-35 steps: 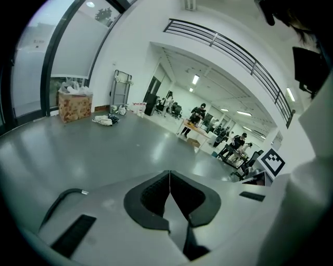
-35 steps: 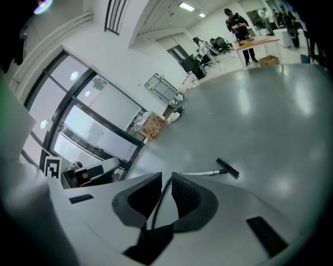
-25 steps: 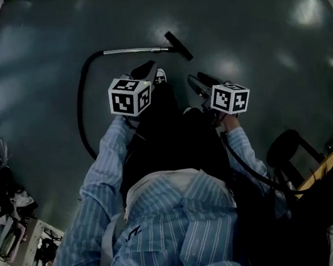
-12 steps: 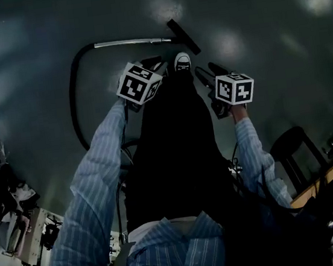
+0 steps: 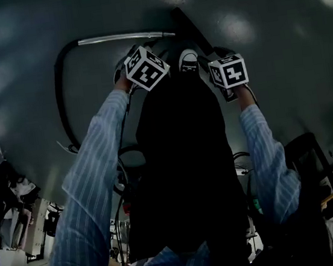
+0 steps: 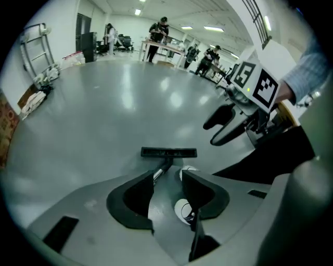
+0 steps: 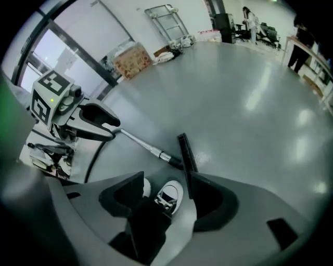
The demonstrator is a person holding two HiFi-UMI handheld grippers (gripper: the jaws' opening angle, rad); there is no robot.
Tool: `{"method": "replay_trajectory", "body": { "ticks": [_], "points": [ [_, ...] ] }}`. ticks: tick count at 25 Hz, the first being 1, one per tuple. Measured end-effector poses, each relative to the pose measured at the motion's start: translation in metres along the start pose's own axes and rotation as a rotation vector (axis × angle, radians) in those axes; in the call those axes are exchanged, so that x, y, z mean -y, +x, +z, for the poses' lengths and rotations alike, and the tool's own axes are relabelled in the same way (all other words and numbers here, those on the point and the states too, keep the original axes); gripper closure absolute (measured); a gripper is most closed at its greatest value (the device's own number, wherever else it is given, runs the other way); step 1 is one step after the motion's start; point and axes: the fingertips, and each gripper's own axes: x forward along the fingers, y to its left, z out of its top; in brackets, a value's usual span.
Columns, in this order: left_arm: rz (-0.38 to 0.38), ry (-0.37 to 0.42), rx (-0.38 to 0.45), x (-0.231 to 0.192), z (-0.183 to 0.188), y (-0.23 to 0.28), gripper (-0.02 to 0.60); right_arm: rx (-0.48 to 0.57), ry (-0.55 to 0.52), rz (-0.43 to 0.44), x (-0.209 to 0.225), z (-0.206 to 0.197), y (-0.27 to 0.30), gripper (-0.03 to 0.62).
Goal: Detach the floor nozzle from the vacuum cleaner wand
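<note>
Our left tool (image 6: 169, 179) and right tool (image 7: 165, 182) had just been opening, both empty. The nozzle (image 7: 186, 150) lay on the floor (image 7: 234, 93) beyond our shoe (image 7: 169, 195), joined to the wand (image 7: 140, 141). We judged it best to grip beside the joint and pull straight.

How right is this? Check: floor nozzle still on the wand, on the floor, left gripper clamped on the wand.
Not clamped: the left gripper view shows the left gripper open, jaws just opening, nothing between them, short of the wand. The rest holds.
</note>
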Motion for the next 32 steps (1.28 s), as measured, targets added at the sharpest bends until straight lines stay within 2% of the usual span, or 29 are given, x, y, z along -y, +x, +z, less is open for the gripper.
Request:
{"method": "replay_trajectory", "body": {
  "ticks": [4, 7, 11, 17, 23, 27, 32],
  "points": [
    [0.014, 0.195, -0.13, -0.014, -0.031, 0.085, 0.433, -0.055, -0.12, -0.038, 0.042, -0.019, 0.063, 0.33],
    [0.029, 0.275, -0.188, -0.024, -0.052, 0.129, 0.433, -0.106, -0.182, -0.052, 0.06, -0.033, 0.098, 0.329],
    [0.063, 0.344, -0.233, -0.038, -0.066, 0.153, 0.434, -0.119, -0.183, -0.047, 0.063, -0.037, 0.119, 0.327],
    [0.036, 0.527, -0.327, -0.049, -0.07, 0.2, 0.431, -0.127, -0.156, -0.032, 0.073, -0.044, 0.149, 0.327],
    [0.001, 0.545, -0.395, -0.054, -0.083, 0.23, 0.43, -0.203, -0.166, -0.097, 0.091, -0.053, 0.168, 0.329],
    [0.004, 0.518, -0.385, -0.057, -0.084, 0.231, 0.426, -0.264, -0.1, -0.097, 0.09, -0.056, 0.17, 0.339],
    [0.001, 0.485, -0.395, -0.059, -0.088, 0.235, 0.426, -0.248, -0.115, -0.148, 0.09, -0.054, 0.172, 0.345]
  ]
}}
